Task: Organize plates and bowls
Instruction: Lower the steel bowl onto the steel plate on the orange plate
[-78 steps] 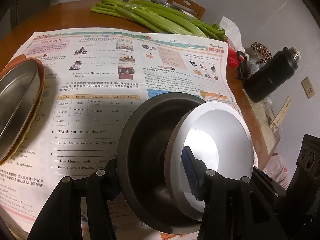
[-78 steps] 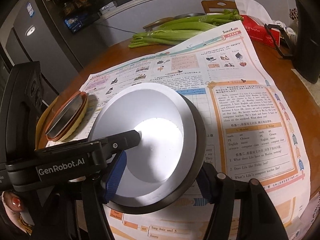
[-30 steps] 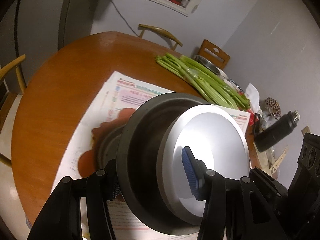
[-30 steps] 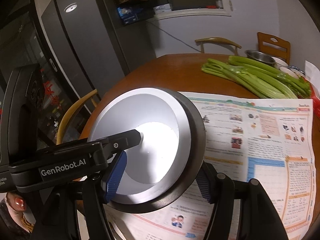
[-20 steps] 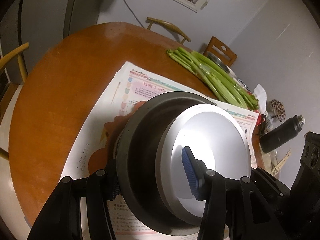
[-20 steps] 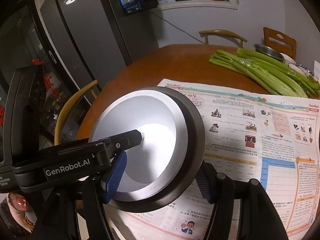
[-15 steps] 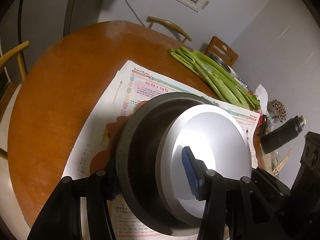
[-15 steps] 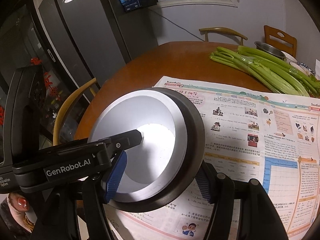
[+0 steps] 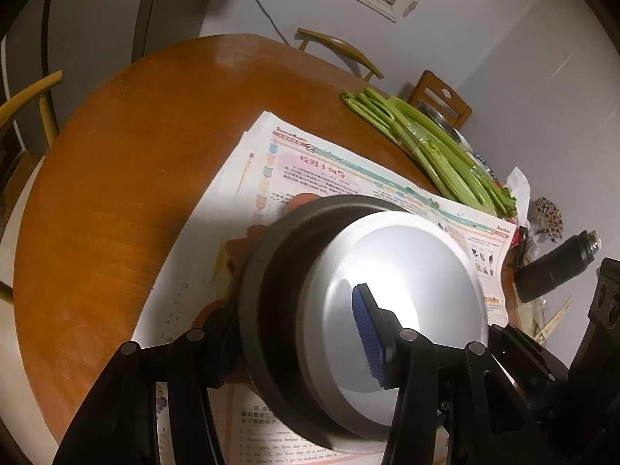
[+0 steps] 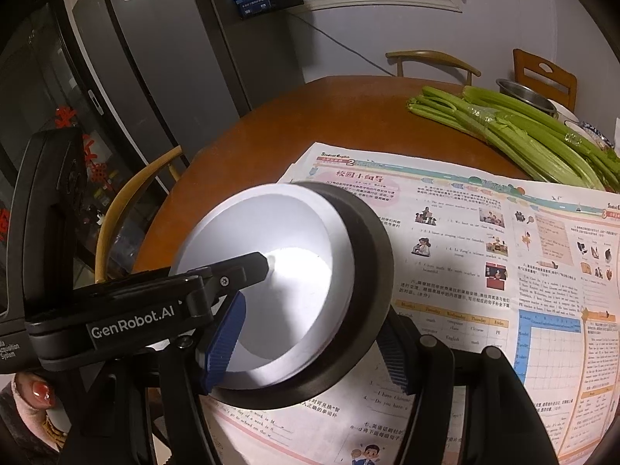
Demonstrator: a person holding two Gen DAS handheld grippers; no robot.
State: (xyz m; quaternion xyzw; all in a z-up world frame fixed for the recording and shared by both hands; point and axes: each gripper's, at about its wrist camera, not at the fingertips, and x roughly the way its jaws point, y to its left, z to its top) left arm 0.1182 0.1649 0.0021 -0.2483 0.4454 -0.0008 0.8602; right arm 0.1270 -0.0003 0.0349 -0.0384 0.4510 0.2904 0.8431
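Round table (image 9: pixel 100 201) | both grippers clamp bowl (image 9: pixel 403 294) rim

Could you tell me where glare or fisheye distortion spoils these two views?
Left wrist view: a blown-out glare patch on the white bowl, and the round table bulges at the edge. Right wrist view: the same glare in the bowl's centre; the fridge bends.

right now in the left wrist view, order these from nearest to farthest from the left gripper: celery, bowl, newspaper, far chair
1. bowl: clamped between the left gripper fingers, white inside, dark outside.
2. newspaper: spread on the table just under and beyond the bowl.
3. celery: past the newspaper's far edge, toward the upper right.
4. far chair: behind the table's far rim, by the wall.
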